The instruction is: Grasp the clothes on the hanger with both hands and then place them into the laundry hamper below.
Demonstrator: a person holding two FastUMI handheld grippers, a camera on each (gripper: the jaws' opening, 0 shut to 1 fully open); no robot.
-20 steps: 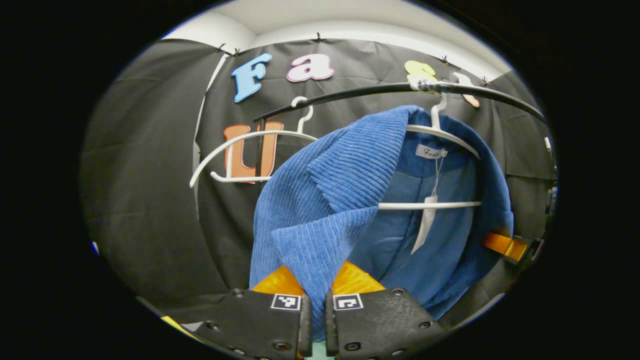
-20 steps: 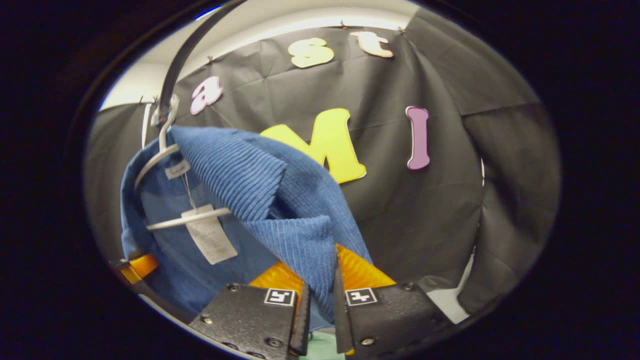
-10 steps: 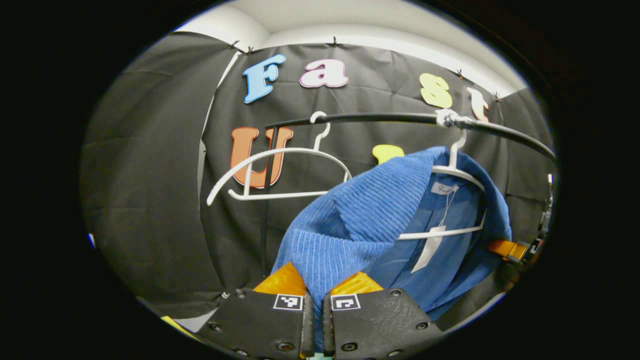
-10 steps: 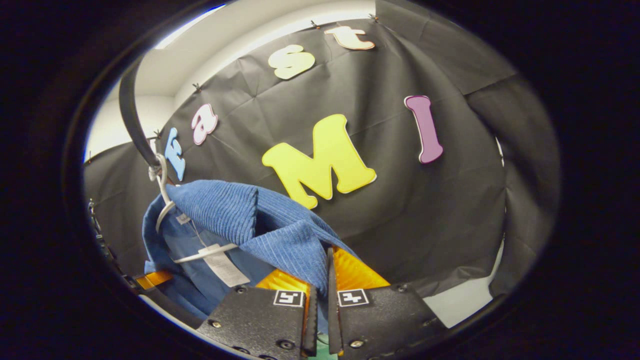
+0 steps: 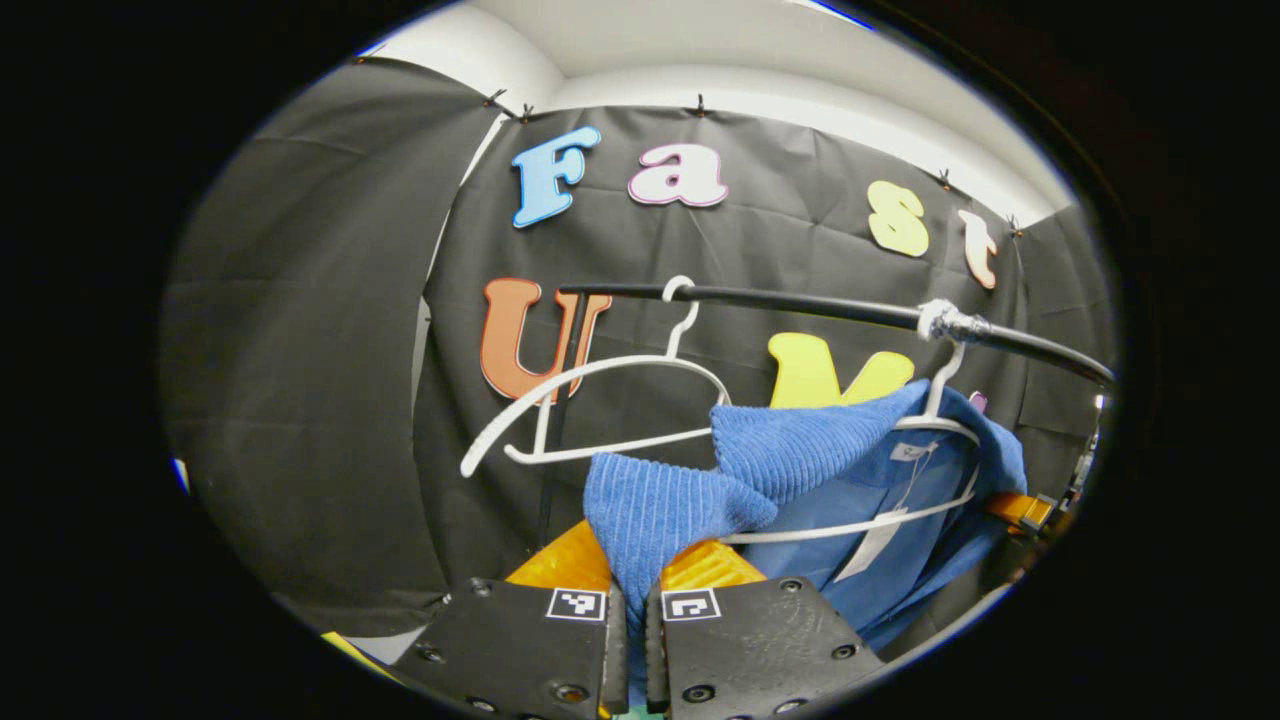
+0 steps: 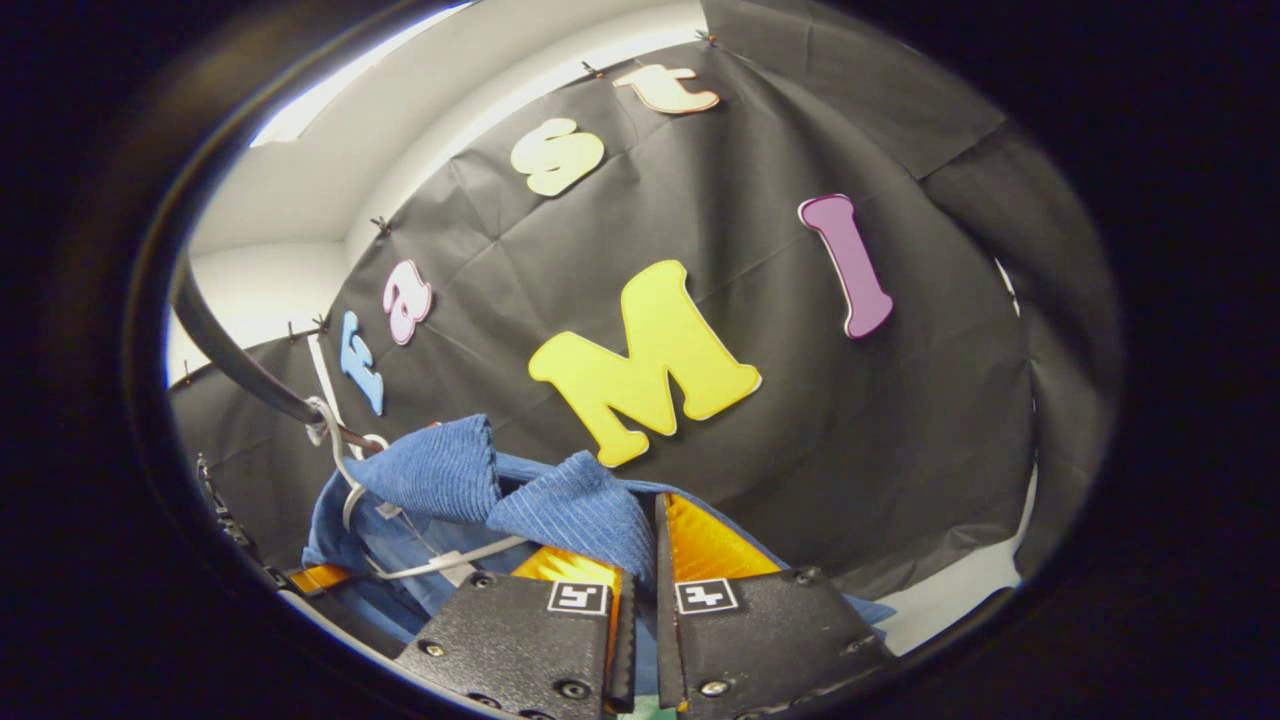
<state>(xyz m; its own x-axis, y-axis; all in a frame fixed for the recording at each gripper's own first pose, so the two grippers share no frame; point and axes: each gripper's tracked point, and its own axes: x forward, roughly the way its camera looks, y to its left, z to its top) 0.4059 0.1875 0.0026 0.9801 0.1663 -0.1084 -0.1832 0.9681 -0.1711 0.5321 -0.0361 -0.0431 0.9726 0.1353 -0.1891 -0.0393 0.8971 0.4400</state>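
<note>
Before black cloth wall (image 5: 300, 400), rail (image 5: 800, 305), white ceiling (image 6: 330, 170)

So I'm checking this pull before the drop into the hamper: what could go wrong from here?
1. The blue garment is still draped on its white hanger, so pulling may drag the hanger along or off the black rail.
2. The left gripper and right gripper each pinch only a fold near the collar; the cloth might slip out under tension.
3. The empty hanger hangs close by and could snag the fabric.
</note>
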